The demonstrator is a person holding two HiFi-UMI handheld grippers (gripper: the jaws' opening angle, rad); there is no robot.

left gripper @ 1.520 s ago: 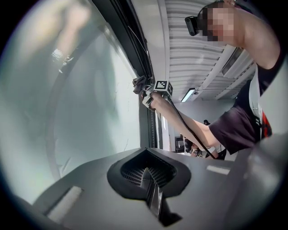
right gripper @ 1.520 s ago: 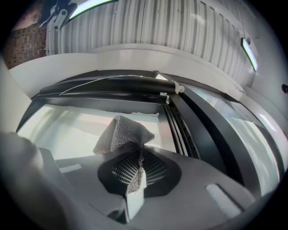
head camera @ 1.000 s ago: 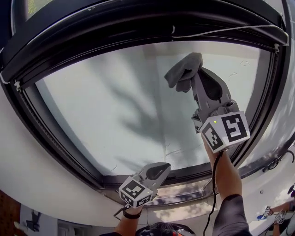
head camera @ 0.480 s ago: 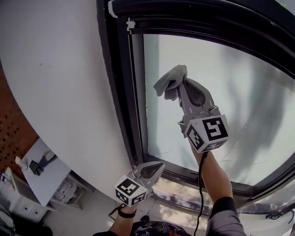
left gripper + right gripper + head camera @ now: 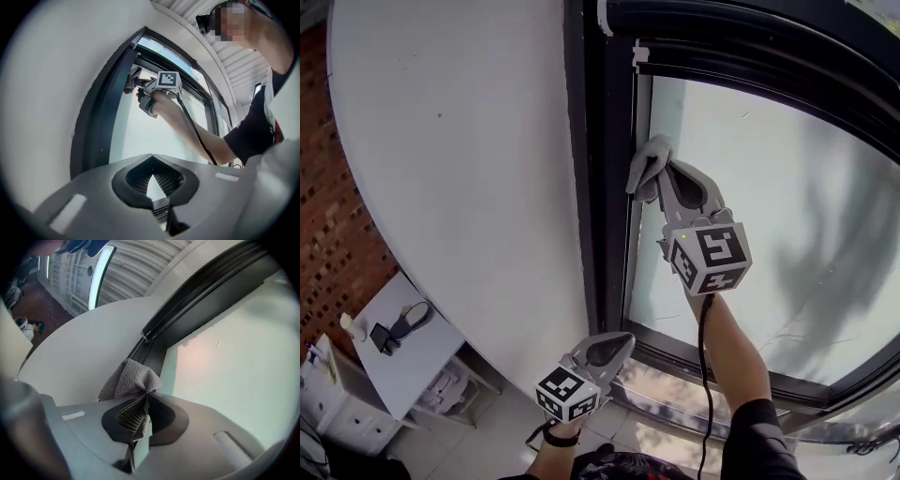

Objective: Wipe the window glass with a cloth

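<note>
With my right hand-held gripper [image 5: 654,176] up at the window's left edge, its jaws are clamped on the grey cloth [image 5: 644,159]. The cloth bunches out past the tips, at 11 o'clock from the marker cube [image 5: 710,256]. It sits where the window glass [image 5: 769,216] meets the black frame [image 5: 602,178] and overlaps the frame's inner edge. I can't tell whether it presses on the glass.

My left hand-held gripper [image 5: 621,341] hangs low at 6 o'clock in the head view, well apart from the cloth. Its jaws are together with nothing between them.

A white wall [image 5: 459,159] runs beside the frame, with a brick wall [image 5: 333,234] at 9 o'clock. A white desk [image 5: 412,361] at 8 o'clock carries a small dark item too small to name. My right forearm [image 5: 731,352] crosses the lower frame and hides a stretch of it.

Only the right gripper view shows the pinch: a fold of cloth between the pads, the rest mounded over the frame at 11 o'clock. It alone shows a lit strip [image 5: 101,270]. Only the left gripper view shows the ribbed ceiling [image 5: 234,61] and the cable [image 5: 190,119] trailing along my arm.

The window's right side is cut off in every view.
</note>
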